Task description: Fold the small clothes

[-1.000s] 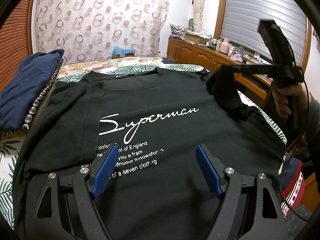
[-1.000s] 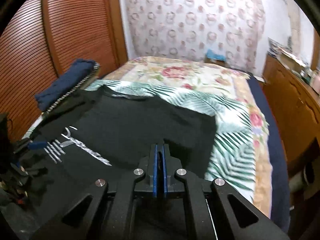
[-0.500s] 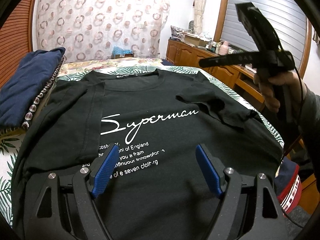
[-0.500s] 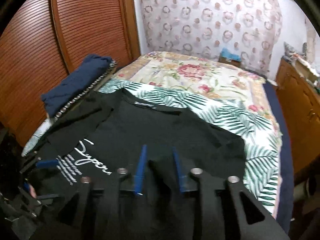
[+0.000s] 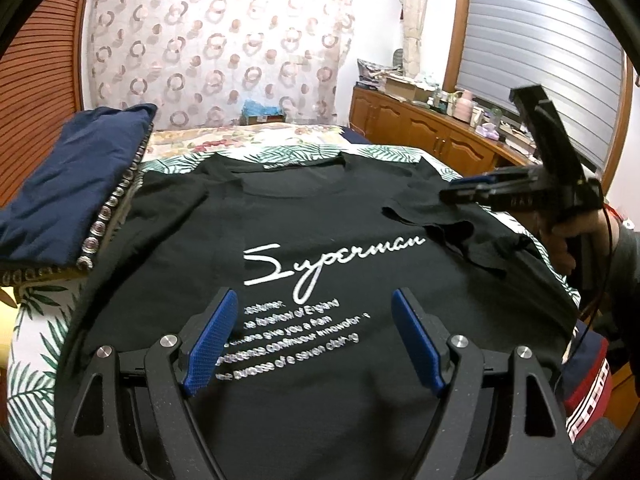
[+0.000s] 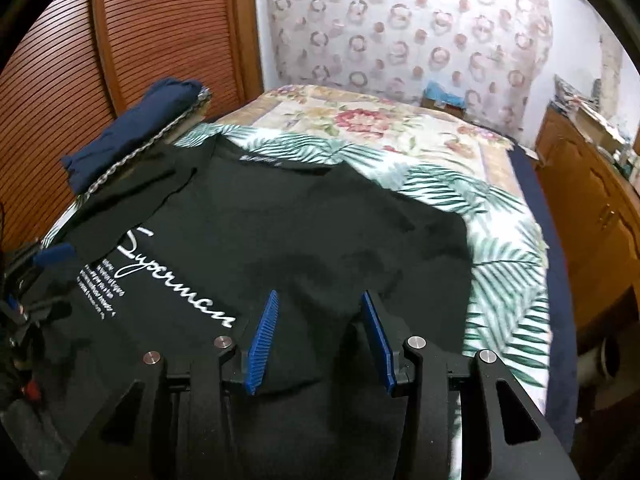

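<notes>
A: How many clothes on the bed (image 6: 500, 240)?

B: Two: one black T-shirt (image 5: 320, 248) spread across the near end, one folded navy garment (image 5: 68, 172) at the left edge.

A: Grippers?

B: Left gripper (image 5: 316, 336) is wide apart over the hem, holding nothing. Right gripper (image 6: 320, 336) is parted above the folded-in sleeve (image 5: 444, 220), empty. Bare bedspread lies beyond the collar.

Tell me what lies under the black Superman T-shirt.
Under the black T-shirt a palm-leaf print sheet shows around its edges, spread over a floral bedspread. Whatever lies beneath the shirt's middle is covered.
</notes>
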